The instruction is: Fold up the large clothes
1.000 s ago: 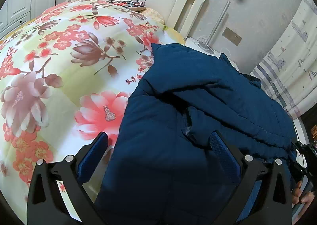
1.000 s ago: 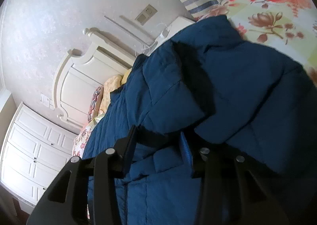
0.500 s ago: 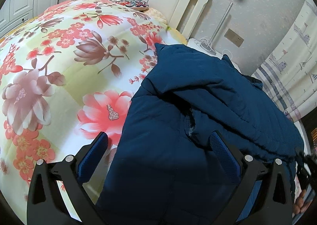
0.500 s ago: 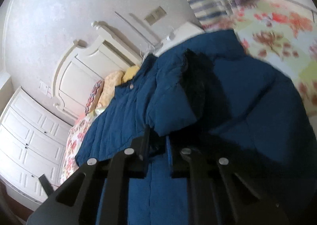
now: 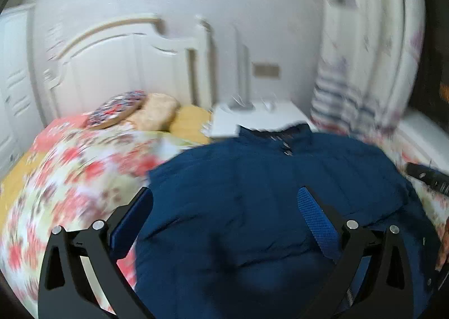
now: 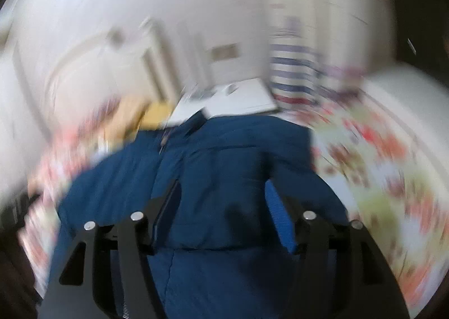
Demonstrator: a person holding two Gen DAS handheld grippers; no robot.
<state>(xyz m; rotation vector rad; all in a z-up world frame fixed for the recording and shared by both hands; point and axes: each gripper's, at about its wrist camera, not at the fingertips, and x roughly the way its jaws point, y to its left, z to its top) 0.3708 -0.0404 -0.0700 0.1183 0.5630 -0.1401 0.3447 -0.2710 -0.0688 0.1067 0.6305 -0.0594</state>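
Both claws apart | left claw view only: pillows | jacket free

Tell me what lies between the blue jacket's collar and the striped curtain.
In the right wrist view, a white bedside table sits just behind the jacket collar, with the striped curtain beyond its right edge. Blur hides the small things on it.

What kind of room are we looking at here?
Most likely a bedroom: a bed with a white headboard and floral quilt, pillows at its head, and a white bedside table by the curtain.
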